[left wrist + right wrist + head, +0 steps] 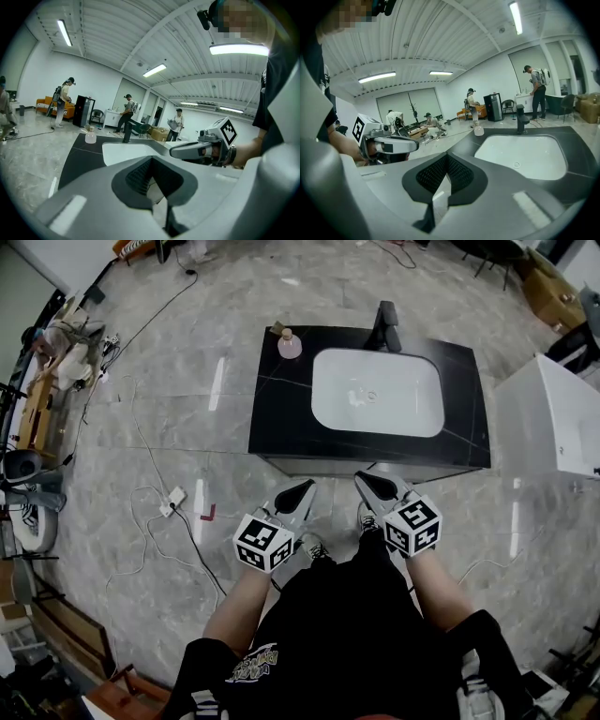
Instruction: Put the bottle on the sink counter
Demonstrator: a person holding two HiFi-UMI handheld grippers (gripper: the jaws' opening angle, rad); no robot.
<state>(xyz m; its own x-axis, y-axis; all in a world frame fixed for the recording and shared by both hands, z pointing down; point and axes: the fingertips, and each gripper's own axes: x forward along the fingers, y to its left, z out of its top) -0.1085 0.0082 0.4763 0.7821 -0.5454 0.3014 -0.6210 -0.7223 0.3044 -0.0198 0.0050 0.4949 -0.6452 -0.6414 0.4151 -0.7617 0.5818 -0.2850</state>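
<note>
Head view: a power strip and loose cables (173,501) lie on the floor off the sink counter's left side.

The bottle (290,344) stands upright on the sink counter (281,418), at its far left corner. It is well apart from both claws.

Left gripper (305,490): jaws pressed together, nothing between them, held just short of the counter's near edge.

Right gripper (367,483): the same, jaws closed on nothing, beside the left one at that near edge.

The basin (375,390) fills the counter's middle and right. The faucet (385,326) sits at the far edge.

Progress, as I judge it: the bottle already rests on the counter and neither claw carries anything. The placing looks done (at most, the hands have only to draw away).

Room to move:
- The bottle sits close to the counter's far and left edges, so a nudge there could send it off.
- A bare black strip runs down the counter's left side.
- The floor is open on the counter's near side and to its left, cables aside.
- A white cabinet (553,418) stands close off the counter's right side and narrows that way.
</note>
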